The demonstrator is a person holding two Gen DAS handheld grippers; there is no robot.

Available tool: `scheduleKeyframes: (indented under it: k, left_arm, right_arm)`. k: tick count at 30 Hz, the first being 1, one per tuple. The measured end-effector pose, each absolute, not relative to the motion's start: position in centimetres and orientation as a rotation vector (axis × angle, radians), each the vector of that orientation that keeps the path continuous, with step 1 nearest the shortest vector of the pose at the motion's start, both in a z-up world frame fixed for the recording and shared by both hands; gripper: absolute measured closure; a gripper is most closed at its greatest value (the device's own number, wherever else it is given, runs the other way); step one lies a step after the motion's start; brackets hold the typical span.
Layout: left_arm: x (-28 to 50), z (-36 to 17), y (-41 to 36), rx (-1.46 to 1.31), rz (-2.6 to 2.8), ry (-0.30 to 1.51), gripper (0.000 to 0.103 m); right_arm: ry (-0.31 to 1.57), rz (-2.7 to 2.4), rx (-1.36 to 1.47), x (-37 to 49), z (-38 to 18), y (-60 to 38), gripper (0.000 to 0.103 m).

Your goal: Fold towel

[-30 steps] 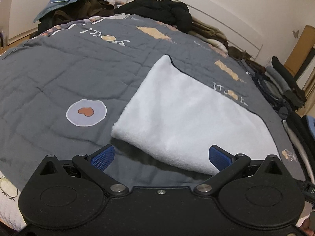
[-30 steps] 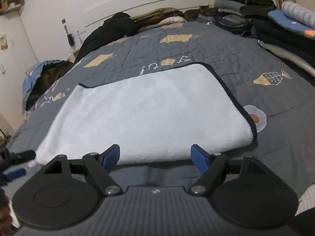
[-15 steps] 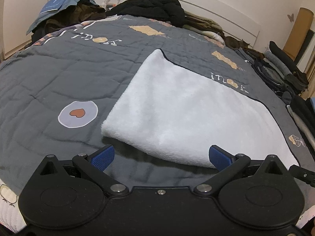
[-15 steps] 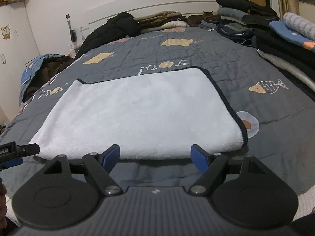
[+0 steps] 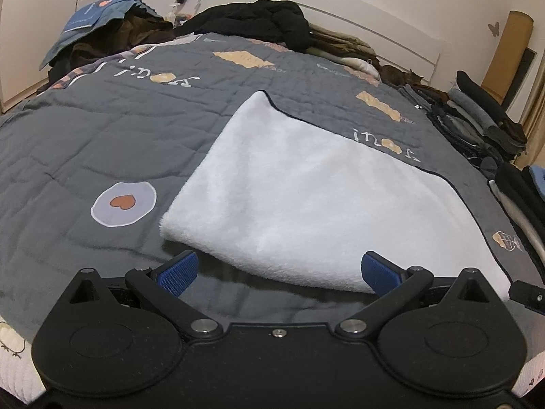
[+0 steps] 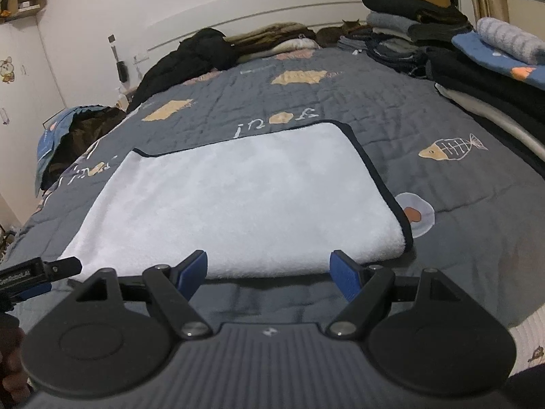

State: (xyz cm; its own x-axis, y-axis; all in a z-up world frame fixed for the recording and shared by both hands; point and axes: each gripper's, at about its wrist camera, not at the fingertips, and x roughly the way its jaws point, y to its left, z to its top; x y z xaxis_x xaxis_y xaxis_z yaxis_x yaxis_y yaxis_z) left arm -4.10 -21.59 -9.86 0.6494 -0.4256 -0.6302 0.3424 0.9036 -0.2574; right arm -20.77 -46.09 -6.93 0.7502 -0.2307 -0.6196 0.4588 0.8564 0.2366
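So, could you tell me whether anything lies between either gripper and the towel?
Nothing visible does. Only bare quilt separates the open left gripper and open right gripper from the towel.

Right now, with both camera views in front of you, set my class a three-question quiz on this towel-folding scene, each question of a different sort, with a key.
1. True or false: the left tool is shut on the fluffy white towel with the dark trim.
2. Multiple choice: in the right wrist view, which quilt motif does the towel's near right corner partly cover? A) fish skeleton B) pale round patch with an orange shape C) lettering
3. Fill in: the towel lies flat on a grey quilted ____.

Key: 1 false, both the left tool and the right tool are open and hold nothing; 2 B; 3 bedspread.
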Motion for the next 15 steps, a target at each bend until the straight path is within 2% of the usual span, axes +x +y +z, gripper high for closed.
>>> scheduleKeyframes:
  k: [15]
  left_arm:
    - [-3.4,-9.9,-21.1,-0.189,-0.396,0.759,0.0]
  right_arm:
    - [0.729,-0.209,0.307,-12.0,-1.2,-49.1,0.025]
